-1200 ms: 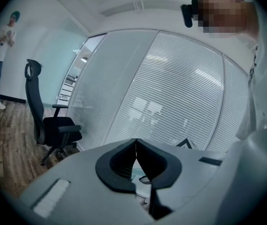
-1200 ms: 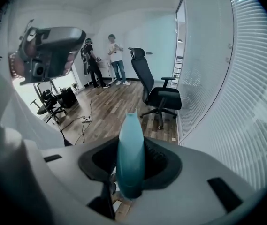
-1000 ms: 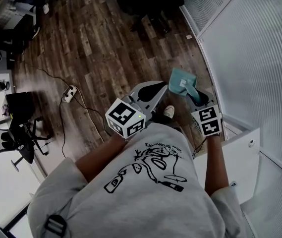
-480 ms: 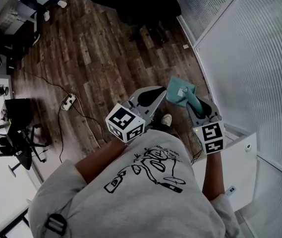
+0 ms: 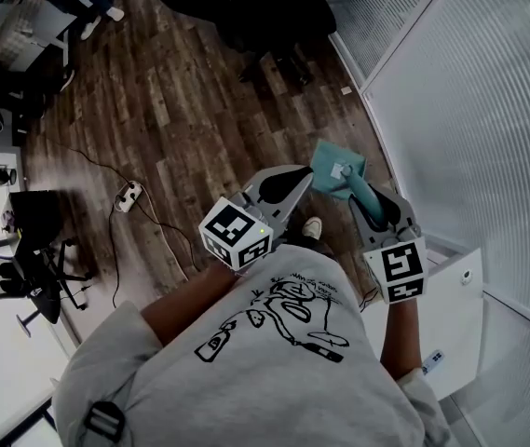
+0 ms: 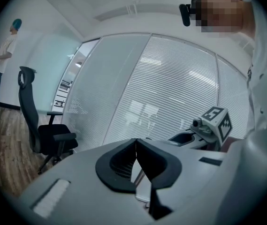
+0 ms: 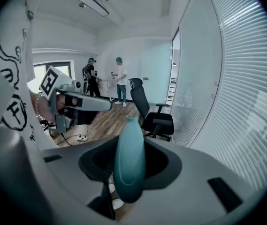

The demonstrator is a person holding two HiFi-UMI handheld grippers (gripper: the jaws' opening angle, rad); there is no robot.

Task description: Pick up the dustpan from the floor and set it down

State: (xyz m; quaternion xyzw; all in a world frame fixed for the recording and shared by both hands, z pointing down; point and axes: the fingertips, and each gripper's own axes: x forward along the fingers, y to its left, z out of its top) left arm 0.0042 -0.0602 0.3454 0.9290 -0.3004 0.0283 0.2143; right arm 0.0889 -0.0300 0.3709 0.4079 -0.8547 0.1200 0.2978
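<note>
The right gripper [image 5: 369, 203] is clamped on the handle of the teal dustpan [image 5: 337, 169], its jaws held part-way apart by that handle. In the right gripper view only the rounded handle [image 7: 129, 156] shows, standing up between the pads; the pan's scoop is hidden behind it. From the head view the scoop juts out past the jaw tips toward the glass wall with blinds [image 5: 469, 110], while the gripped end of the handle is buried in the jaws. A pale label on the scoop is too small to read. The dustpan hangs in the air in front of the person, above the wooden floor [image 5: 181, 110] and a shoe [image 5: 313, 228]. The left gripper [image 5: 297, 179] sits just beside the pan, its jaws closed together on nothing. An office chair [image 7: 154, 118] stands farther off along the glass.
</note>
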